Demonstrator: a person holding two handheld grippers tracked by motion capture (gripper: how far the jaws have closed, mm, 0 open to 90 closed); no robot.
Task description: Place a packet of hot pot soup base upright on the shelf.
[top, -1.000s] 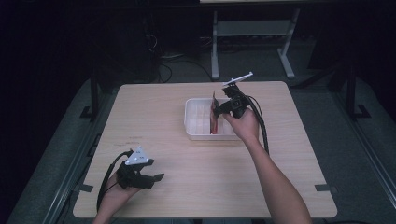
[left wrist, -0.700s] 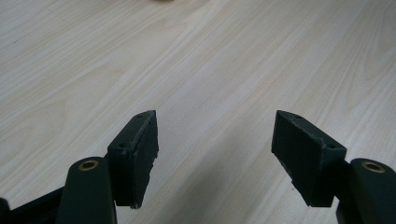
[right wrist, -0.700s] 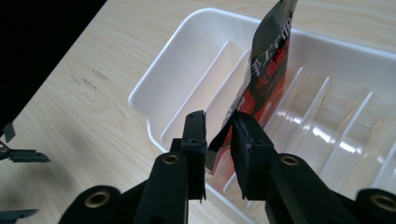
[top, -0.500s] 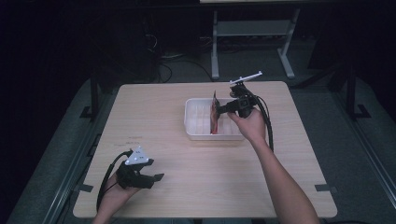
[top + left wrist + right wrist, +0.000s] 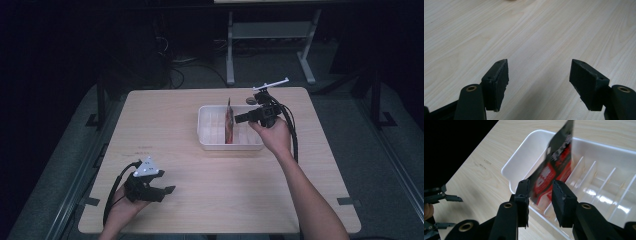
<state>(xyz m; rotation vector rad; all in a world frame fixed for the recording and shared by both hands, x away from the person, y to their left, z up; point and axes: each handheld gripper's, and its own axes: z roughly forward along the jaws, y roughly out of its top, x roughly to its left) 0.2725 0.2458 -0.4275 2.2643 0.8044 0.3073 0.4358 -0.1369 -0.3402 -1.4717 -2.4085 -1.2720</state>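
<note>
A red and black packet (image 5: pixel 229 125) stands on edge in a white divided tray (image 5: pixel 206 142) at the middle back of the table. My right gripper (image 5: pixel 239 119) hovers just right of it, pointing left. Its jaws have just been opening, and in the right gripper view the packet (image 5: pixel 556 160) stands upright in a slot of the tray (image 5: pixel 510 167) past the open gripper (image 5: pixel 540 187), its lower part framed by the pads, which do not press on it. My left gripper (image 5: pixel 167 190) rests near the front left edge, open (image 5: pixel 539 67) over bare wood.
The tray has several narrow slots (image 5: pixel 599 182) to the right of the packet. A grey metal stand (image 5: pixel 270 45) is on the floor behind the table. The left gripper (image 5: pixel 439 195) shows at the lower left of the right gripper view.
The right gripper has drawn back to the right, away from the packet, with its jaws wider apart. The packet stays standing in the tray. The left hand has kept still.
</note>
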